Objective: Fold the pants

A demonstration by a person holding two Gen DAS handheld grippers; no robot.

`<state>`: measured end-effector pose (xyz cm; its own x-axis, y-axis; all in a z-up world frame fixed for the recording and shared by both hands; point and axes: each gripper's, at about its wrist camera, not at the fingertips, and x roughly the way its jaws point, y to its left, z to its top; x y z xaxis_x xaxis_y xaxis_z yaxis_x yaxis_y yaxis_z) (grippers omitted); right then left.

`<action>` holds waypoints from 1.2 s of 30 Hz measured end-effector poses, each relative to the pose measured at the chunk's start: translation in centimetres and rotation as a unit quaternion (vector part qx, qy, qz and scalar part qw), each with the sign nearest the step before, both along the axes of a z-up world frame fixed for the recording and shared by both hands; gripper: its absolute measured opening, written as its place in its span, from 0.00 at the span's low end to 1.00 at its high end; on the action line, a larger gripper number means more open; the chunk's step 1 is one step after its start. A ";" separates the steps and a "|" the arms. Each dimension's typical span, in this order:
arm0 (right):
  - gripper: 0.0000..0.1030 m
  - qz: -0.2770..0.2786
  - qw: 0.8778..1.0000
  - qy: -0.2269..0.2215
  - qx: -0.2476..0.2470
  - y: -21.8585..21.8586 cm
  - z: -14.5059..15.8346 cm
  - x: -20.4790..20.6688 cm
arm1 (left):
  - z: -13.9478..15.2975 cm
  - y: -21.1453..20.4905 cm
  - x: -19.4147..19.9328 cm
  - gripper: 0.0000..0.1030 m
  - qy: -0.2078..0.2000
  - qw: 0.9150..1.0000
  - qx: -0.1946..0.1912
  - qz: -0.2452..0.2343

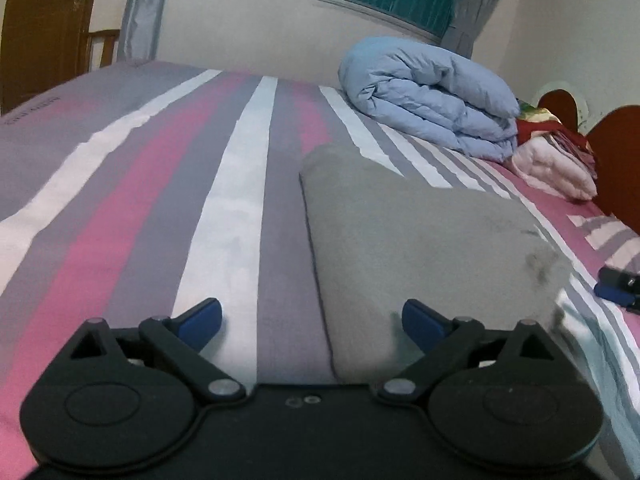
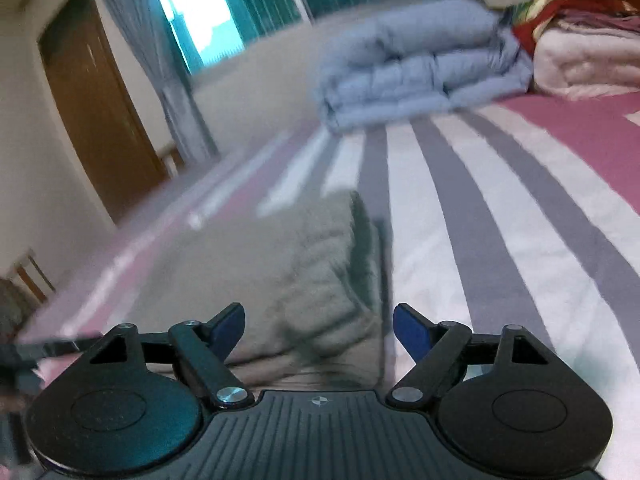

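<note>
The grey pants (image 1: 424, 240) lie folded in a flat stack on the striped bed. In the left wrist view my left gripper (image 1: 312, 322) is open, low over the bed at the near left edge of the stack, its right fingertip (image 1: 420, 320) over the cloth. In the blurred right wrist view the pants (image 2: 280, 272) lie ahead and left; my right gripper (image 2: 318, 326) is open and empty over their near right edge. The right gripper also shows at the far right of the left view (image 1: 620, 286).
The bed has a pink, grey and white striped cover (image 1: 160, 184). A folded blue duvet (image 1: 432, 96) and pink and red bedding (image 1: 556, 160) lie at the head by a red headboard (image 1: 616, 160). A wooden door (image 2: 100, 120), curtains and a window stand beyond.
</note>
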<state>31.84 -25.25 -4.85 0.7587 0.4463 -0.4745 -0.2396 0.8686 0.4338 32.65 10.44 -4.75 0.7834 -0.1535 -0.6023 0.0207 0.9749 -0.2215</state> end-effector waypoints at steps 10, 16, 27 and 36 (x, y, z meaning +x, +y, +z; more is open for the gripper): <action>0.79 -0.013 0.999 -0.016 0.036 -1.4 0.7 -10.1 | 1.2 -1.9 -8.0 0.88 -0.019 1.000 0.008 0.008; 0.79 -0.026 0.999 -0.043 -0.003 -0.9 1.0 -17.6 | 2.0 -3.1 -12.8 0.89 -0.039 0.999 0.032 0.008; 1.00 -0.018 0.992 -0.115 -0.057 0.4 3.5 -28.4 | 3.5 -5.5 -24.2 0.89 -0.118 0.991 0.069 -0.009; 1.00 -0.028 0.991 -0.117 -0.054 0.5 4.7 -34.1 | 4.1 -5.0 -30.7 0.92 -0.135 0.989 0.046 0.029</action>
<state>-2.23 -24.71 -0.17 0.8758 0.3565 -0.3255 -0.2724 0.9216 0.2764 1.96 5.39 -0.66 0.9232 -0.0575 -0.3801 0.0102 0.9921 -0.1253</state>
